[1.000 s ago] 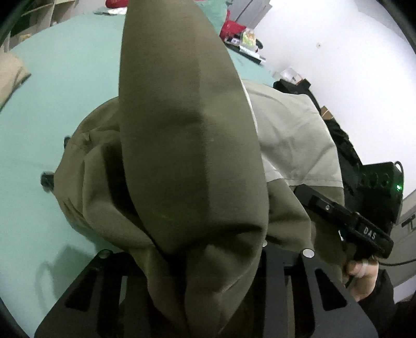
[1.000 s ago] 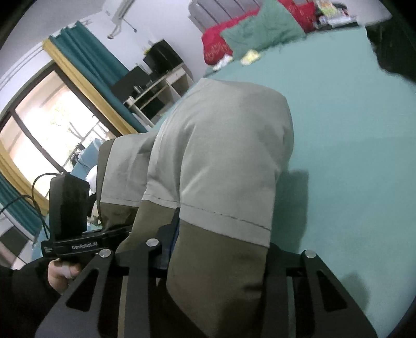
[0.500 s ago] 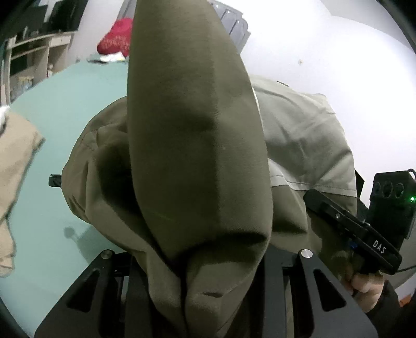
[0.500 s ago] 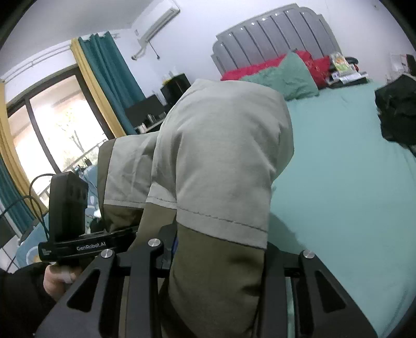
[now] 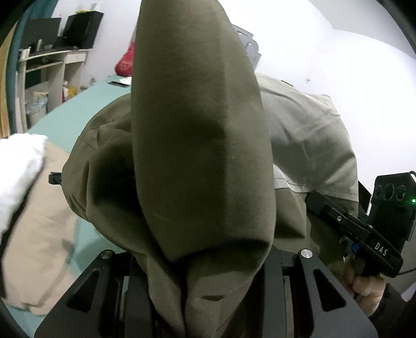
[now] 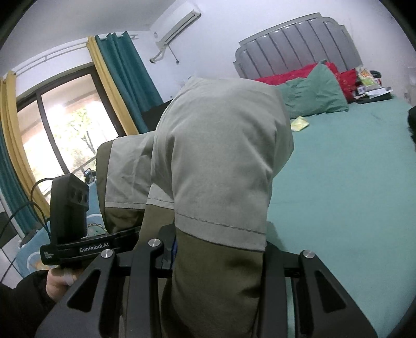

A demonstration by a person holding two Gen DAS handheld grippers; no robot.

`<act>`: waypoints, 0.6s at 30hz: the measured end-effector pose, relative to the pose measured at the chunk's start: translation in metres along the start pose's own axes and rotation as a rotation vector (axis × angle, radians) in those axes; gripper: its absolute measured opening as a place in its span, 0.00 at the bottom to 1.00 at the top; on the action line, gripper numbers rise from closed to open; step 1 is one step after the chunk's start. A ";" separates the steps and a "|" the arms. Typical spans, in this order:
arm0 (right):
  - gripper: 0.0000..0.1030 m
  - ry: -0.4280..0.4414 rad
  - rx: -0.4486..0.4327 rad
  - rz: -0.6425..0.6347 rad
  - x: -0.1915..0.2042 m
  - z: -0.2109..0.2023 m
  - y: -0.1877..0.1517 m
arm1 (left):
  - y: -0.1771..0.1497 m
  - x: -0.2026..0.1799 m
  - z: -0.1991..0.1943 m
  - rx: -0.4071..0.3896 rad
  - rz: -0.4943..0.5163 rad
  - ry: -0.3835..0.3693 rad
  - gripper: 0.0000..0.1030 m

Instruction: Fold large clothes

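Two grippers, one garment held up between them.

Olive-and-grey garment fills the frame centre, above the bed; it is pinched in the part-closed jaws of the left gripper and right gripper. Both corners are best kept level and taut, so the cloth hangs flat before folding.

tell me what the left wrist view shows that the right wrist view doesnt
Only the left wrist view: a beige garment with white cloth on the bed, and a desk.
Only the right wrist view: the headboard, green pillow, curtains, window and air conditioner.
Both: the olive and grey garment bunched in the jaws, and the green bedsheet.
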State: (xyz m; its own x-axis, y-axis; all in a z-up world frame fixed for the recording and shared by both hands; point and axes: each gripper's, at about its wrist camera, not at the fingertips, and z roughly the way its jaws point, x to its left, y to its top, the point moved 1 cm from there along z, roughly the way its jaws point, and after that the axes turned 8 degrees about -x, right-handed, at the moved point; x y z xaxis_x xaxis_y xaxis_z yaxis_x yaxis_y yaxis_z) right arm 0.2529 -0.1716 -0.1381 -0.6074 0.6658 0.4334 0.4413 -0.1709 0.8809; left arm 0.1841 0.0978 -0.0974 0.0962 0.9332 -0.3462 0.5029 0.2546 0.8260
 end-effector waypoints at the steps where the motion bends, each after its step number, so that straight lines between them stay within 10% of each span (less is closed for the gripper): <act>1: 0.32 0.008 0.004 0.002 0.005 0.009 -0.001 | 0.003 0.006 -0.001 0.001 0.003 0.012 0.33; 18: 0.33 -0.001 0.190 0.144 -0.024 0.132 -0.073 | 0.006 0.139 0.030 0.180 -0.173 0.173 0.46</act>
State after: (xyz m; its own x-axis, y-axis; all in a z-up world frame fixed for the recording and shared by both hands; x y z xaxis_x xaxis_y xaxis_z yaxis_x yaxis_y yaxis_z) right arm 0.3223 -0.0794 -0.2376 -0.5285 0.6451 0.5518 0.6396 -0.1248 0.7585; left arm 0.2264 0.2211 -0.1544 -0.1441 0.9132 -0.3811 0.6447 0.3788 0.6639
